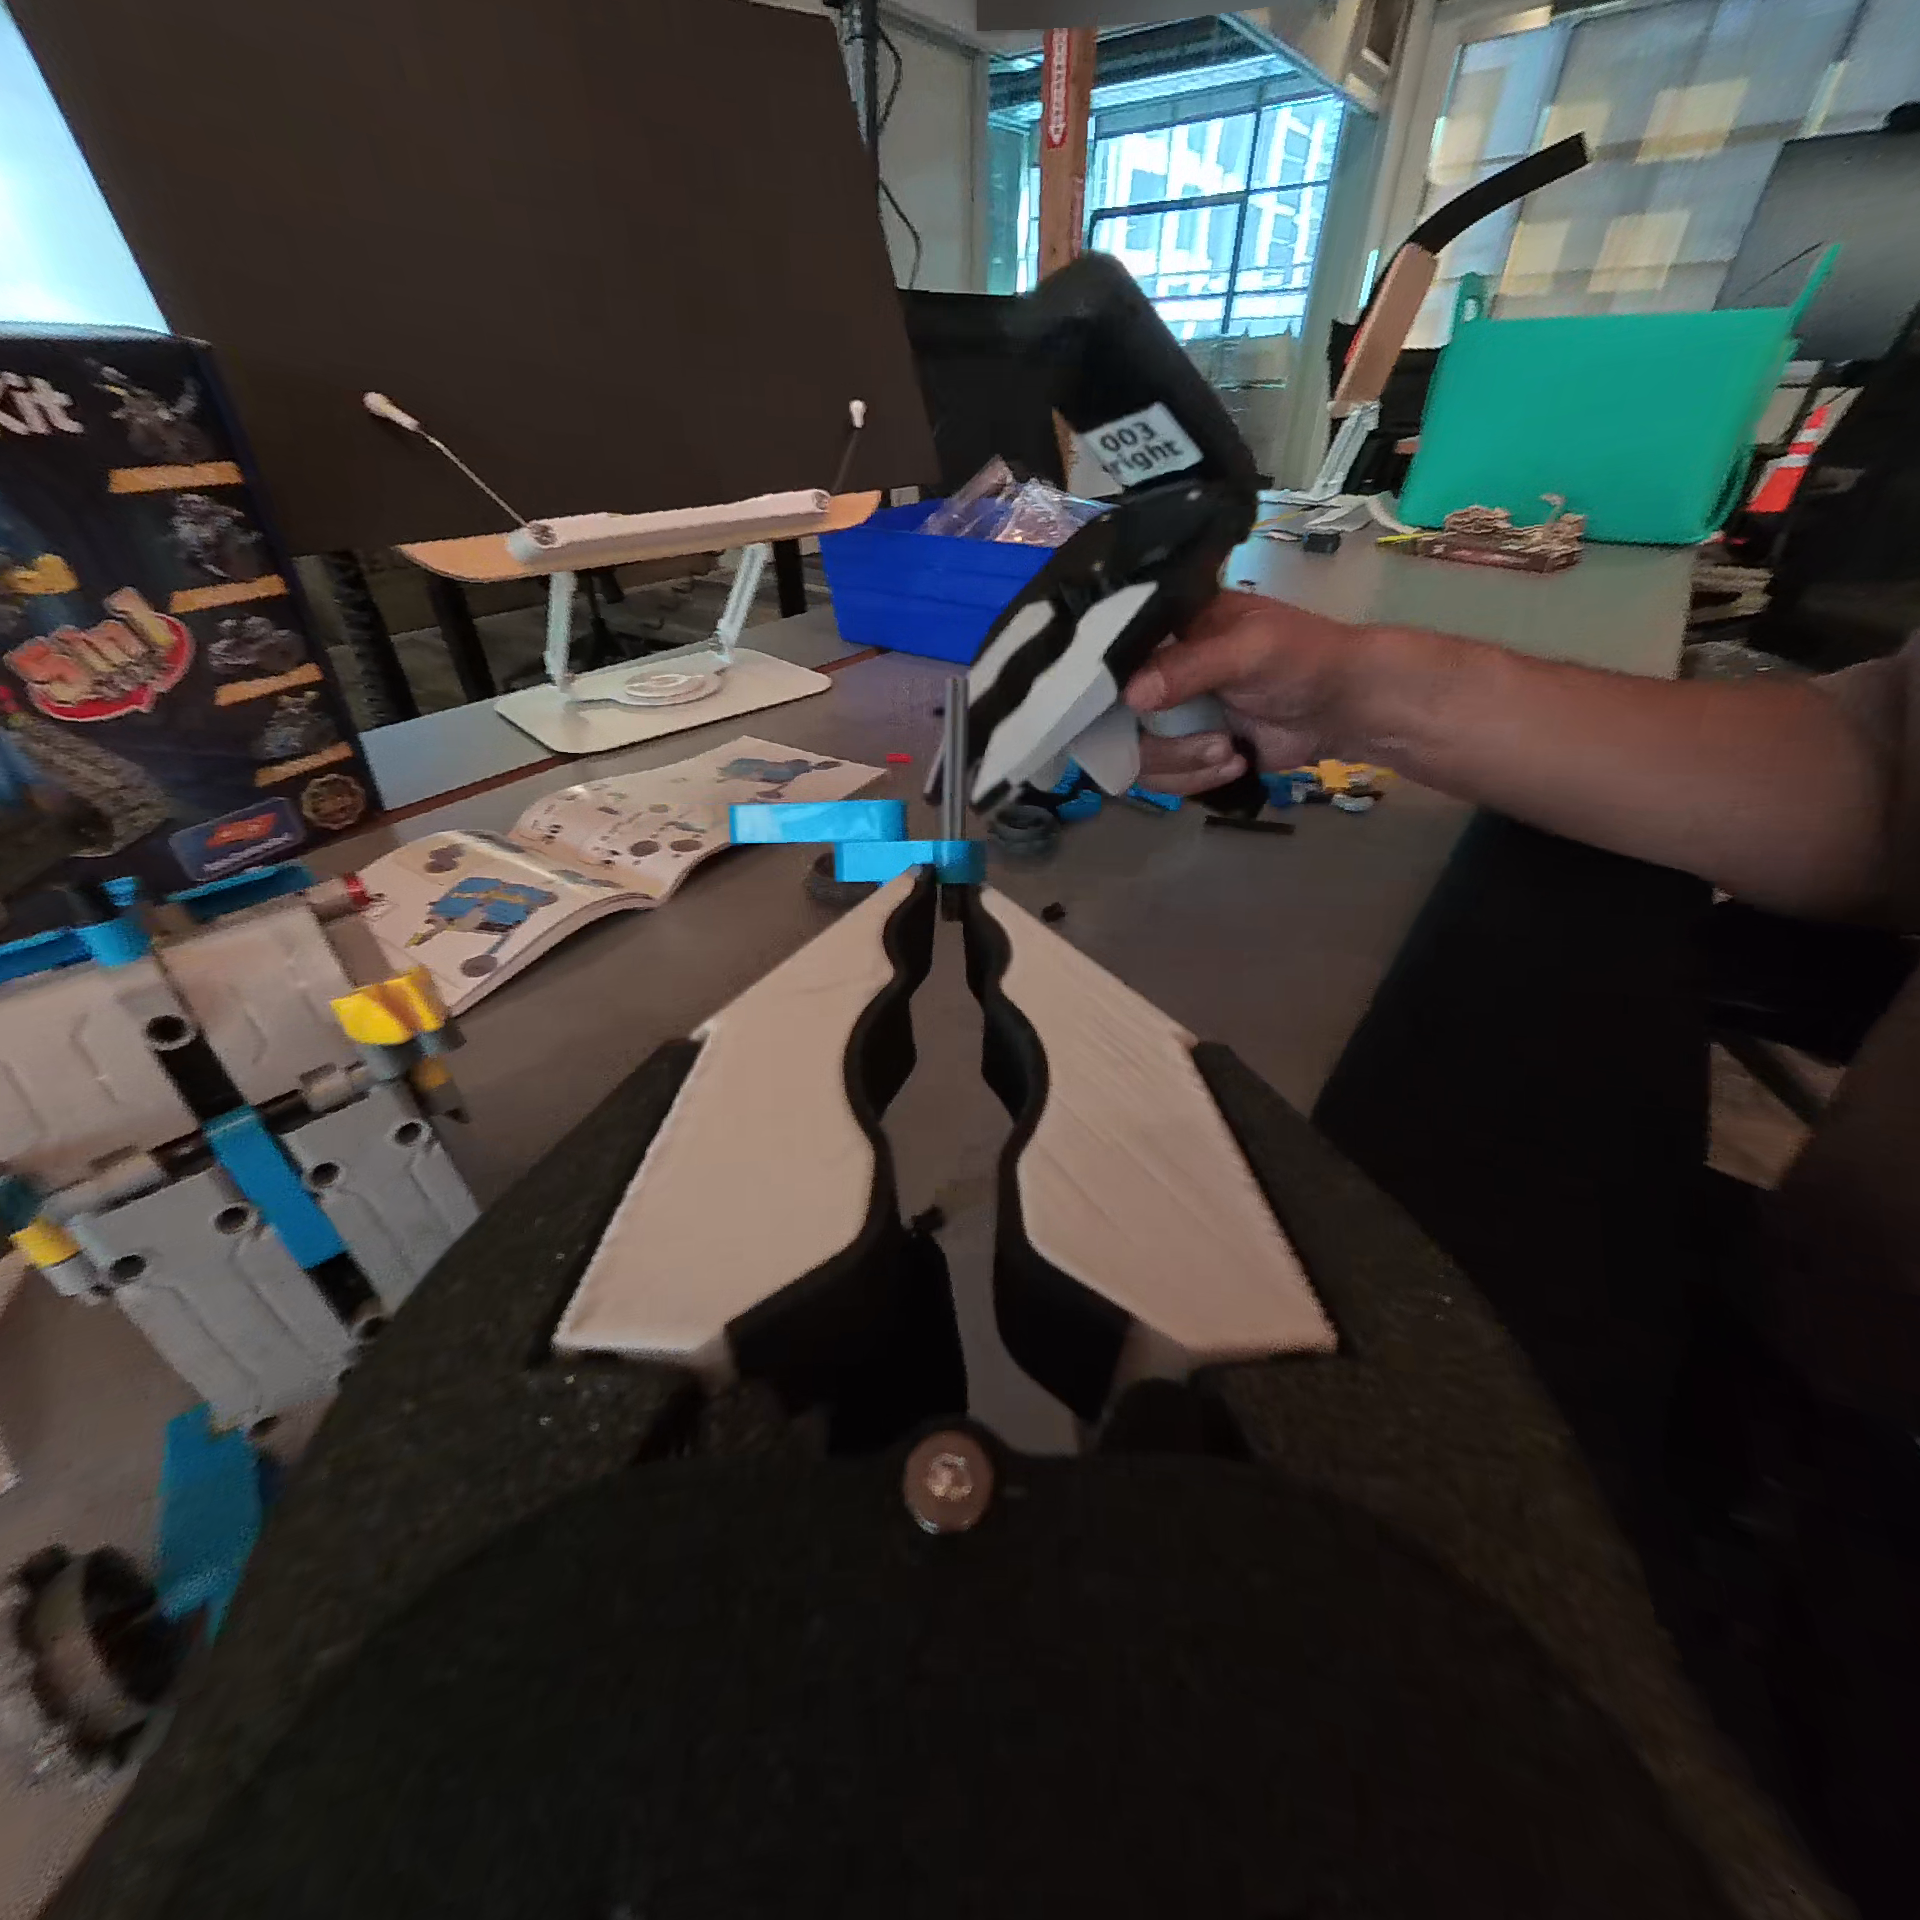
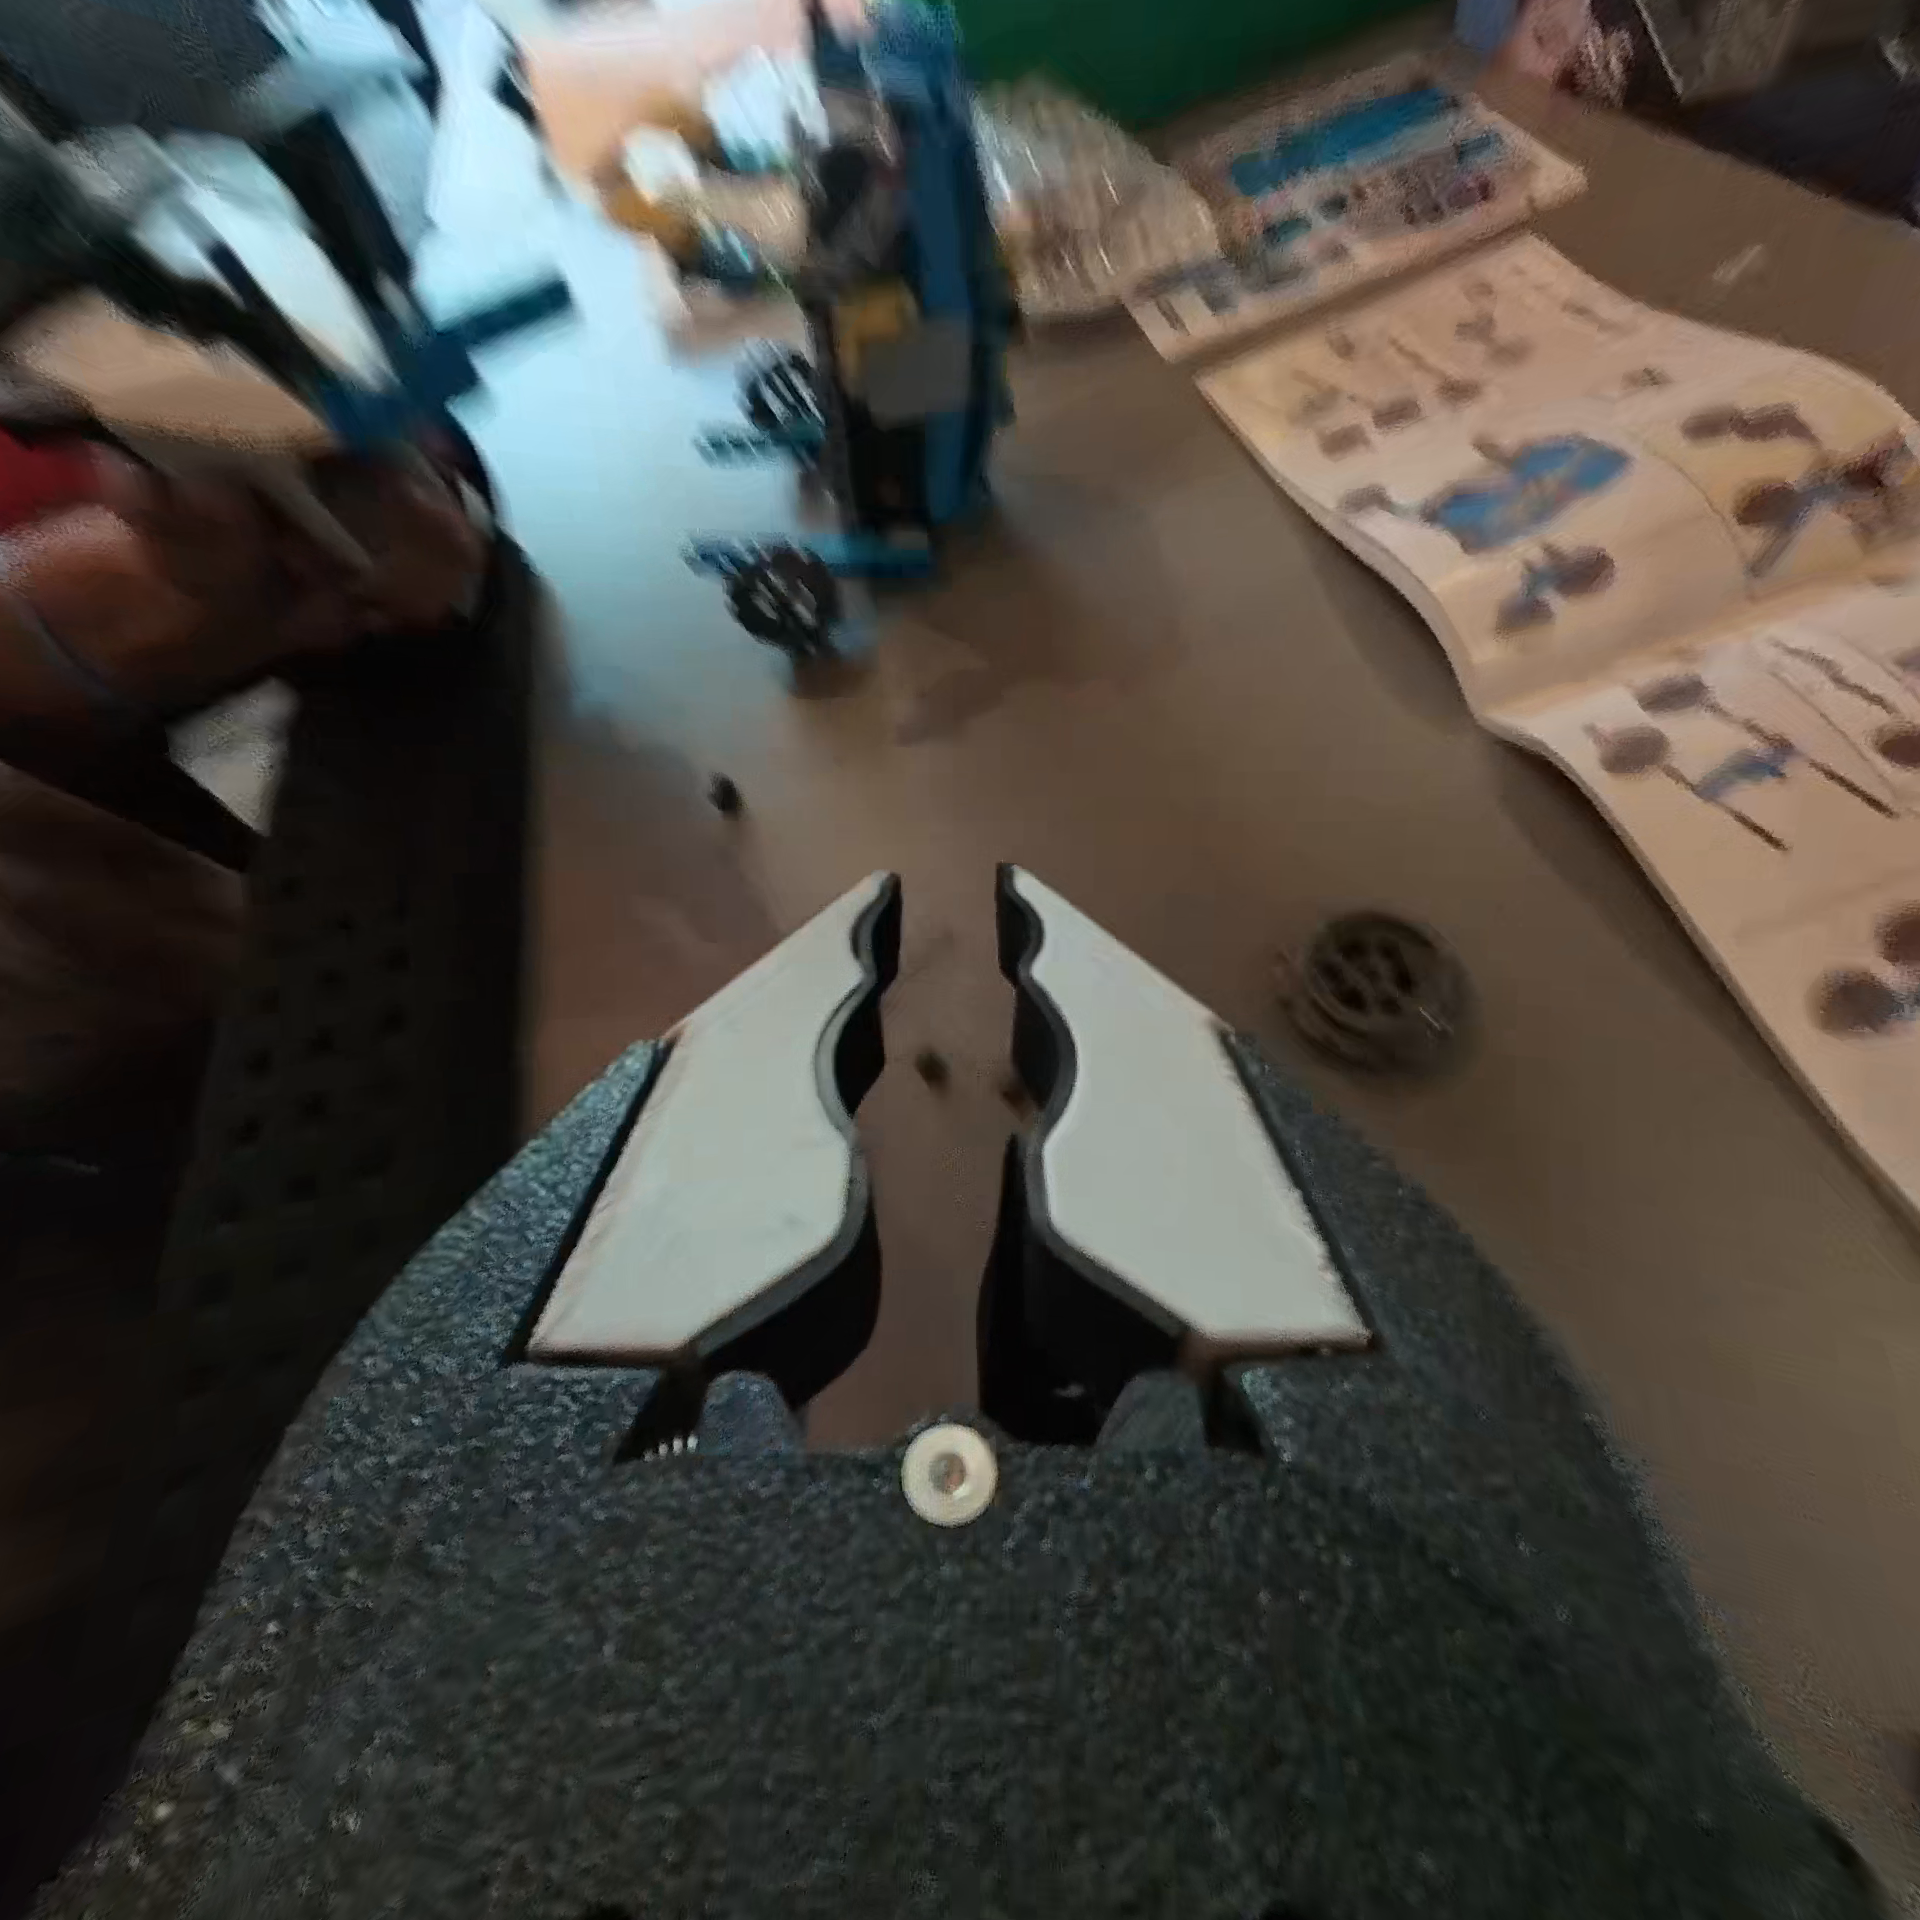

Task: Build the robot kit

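Observation:
My left gripper (image 1: pixel 948 888) is shut on a small blue building piece (image 1: pixel 902 860), held above the grey table (image 1: pixel 1195 966). A thin grey axle (image 1: pixel 952 758) stands upright out of the piece, and a blue beam (image 1: pixel 816 823) juts to its left. My right gripper (image 1: pixel 982 800), held by a hand (image 1: pixel 1247 686), points down with its tips just right of the axle. In the right wrist view my right gripper (image 2: pixel 948 894) has its jaws a little apart with nothing between them, above the bare table (image 2: pixel 1039 727).
An open instruction booklet (image 1: pixel 623 842) (image 2: pixel 1662 623) lies on the table. A part-built grey and blue model (image 1: pixel 208 1091) stands at the left, before a kit box (image 1: pixel 156 623). A blue bin (image 1: pixel 925 592), a white stand (image 1: pixel 665 686), a dark gear (image 2: pixel 1371 997) and a blurred blue model (image 2: pixel 894 343) are around. About 15 cm separates my left fingertips from my right. The dark gear (image 2: pixel 1371 997) is about 9 cm from my right fingertips and 25 cm from my left.

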